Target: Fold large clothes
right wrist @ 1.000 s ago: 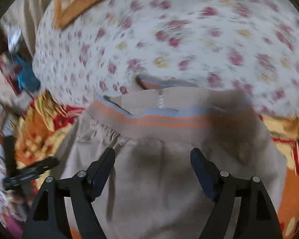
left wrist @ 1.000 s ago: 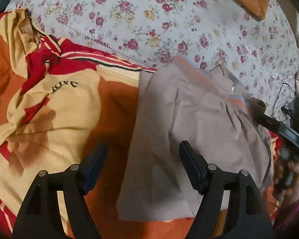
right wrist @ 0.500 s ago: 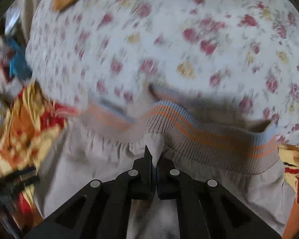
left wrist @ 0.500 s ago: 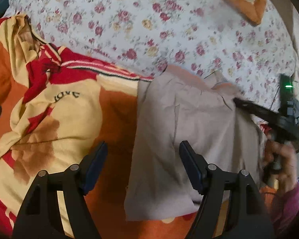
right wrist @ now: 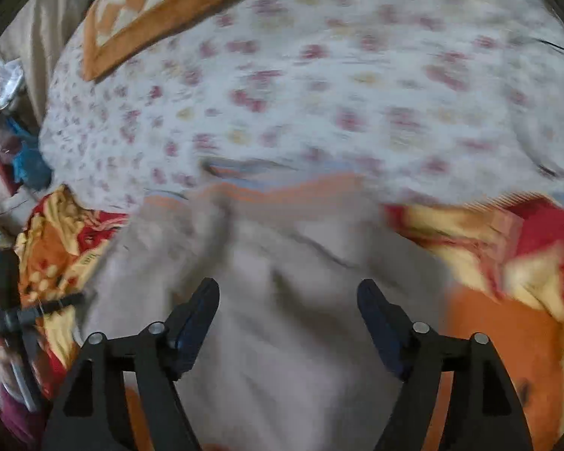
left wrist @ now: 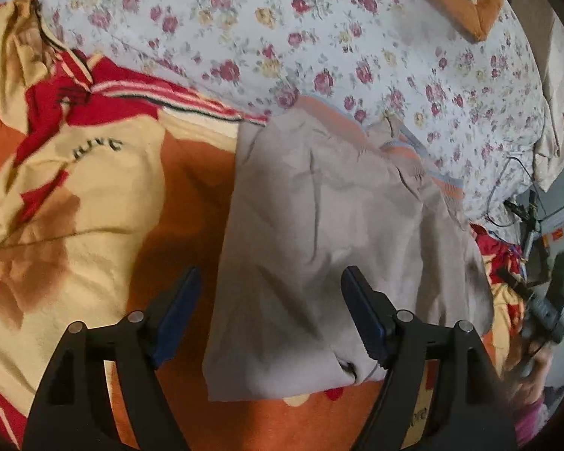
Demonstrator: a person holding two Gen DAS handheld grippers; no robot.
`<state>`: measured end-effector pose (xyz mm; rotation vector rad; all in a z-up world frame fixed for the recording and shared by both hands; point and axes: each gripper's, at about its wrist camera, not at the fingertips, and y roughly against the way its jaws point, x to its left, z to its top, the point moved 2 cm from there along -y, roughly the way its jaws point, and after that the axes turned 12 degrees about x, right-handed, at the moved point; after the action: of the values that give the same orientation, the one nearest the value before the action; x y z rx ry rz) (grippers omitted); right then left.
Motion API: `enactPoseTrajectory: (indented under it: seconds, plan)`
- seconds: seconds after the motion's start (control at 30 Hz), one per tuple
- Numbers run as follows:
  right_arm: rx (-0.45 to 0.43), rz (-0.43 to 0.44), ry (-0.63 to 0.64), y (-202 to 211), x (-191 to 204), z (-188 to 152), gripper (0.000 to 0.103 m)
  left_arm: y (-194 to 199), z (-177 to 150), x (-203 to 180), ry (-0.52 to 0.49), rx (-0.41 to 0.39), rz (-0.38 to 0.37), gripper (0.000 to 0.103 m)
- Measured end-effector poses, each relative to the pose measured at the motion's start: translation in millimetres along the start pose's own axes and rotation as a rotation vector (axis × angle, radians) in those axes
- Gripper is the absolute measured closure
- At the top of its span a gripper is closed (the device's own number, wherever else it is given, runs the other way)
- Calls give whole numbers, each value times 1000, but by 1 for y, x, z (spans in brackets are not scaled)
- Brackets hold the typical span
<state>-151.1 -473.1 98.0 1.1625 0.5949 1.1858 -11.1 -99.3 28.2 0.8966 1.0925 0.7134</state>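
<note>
Left gripper (left wrist: 269,314): jaws spread wide, nothing pinched; they opened a touch further in the last half sec. It hangs above the left edge of the beige garment (left wrist: 331,248), one finger over bare blanket, the other over the cloth, pads apart from the fabric as far as the view shows.

Right gripper (right wrist: 287,312): jaws spread wide too, having just sprung open from a tight close half a sec ago; nothing between them now, only beige cloth below. The right wrist view is smeared by motion, so whether the pads brush the fabric can't be told.

Garment lies folded in a rough rectangle on the orange, yellow & red blanket (left wrist: 94,188), its near edge toward the left wrist cam. The ribbed waistband (left wrist: 443,184), grey w/ orange stripes, sits at the far end, lapping onto the floral sheet (left wrist: 319,37). Some creases run across the top layer.

Further out: an orange checked cushion (right wrist: 158,7) on the floral sheet at the far side. In the left wrist view the right gripper's body shows at the right edge w/ the person's hand (left wrist: 530,360) below it.
</note>
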Motion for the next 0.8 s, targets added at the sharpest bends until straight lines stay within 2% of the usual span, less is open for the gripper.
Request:
enactPoseTrajectory:
  seconds: [0.07, 0.13, 0.17, 0.2, 0.23, 0.27, 0.33, 0.43, 0.53, 0.63, 0.67, 0.7, 0.73, 0.77, 0.8]
  plan:
    - [30, -6, -19, -7, -14, -19, 24, -1, -3, 0, -18, 15, -20, 26]
    - [56, 50, -3, -18, -20, -33, 27, 2, -8, 2, -24, 17, -15, 26]
    - [48, 79, 25, -20, -18, -38, 38, 5, -11, 3, -16, -1, -17, 26]
    - [11, 60, 50, -21, -16, -40, 49, 8, -14, 5, -5, -18, -24, 26]
    - [-4, 25, 59, -25, -14, -41, 90, 11, -19, 8, 11, -28, -29, 26]
    - [7, 4, 53, -26, -16, -41, 102, 12, -24, 11, 23, -26, -31, 26]
    - [-24, 30, 33, -10, -28, -46, 102, 15, -32, 16, 29, -36, -35, 26]
    - [-80, 11, -24, 8, -50, -61, 103, 14, -42, 15, -12, -44, -11, 26]
    - [-18, 9, -93, -10, -70, -75, 103, 9, -45, 8, -55, -22, -9, 26]
    - [11, 27, -87, -19, -65, -76, 102, 9, -50, -1, -133, -20, 24, 26]
    - [-10, 46, -95, -15, -65, -74, 95, 7, -50, -1, -151, -16, 31, 26]
    - [-42, 78, -114, -9, -67, -73, 92, 6, -51, -1, -164, -9, 30, 26]
    - [-73, 117, -132, -3, -70, -72, 80, 3, -51, 0, -171, 7, 22, 26]
    - [-91, 140, -146, 0, -71, -73, 52, -1, -51, 2, -169, 26, 15, 26]
    - [-105, 161, -160, 2, -72, -74, 41, -2, -50, 3, -166, 35, 4, 26]
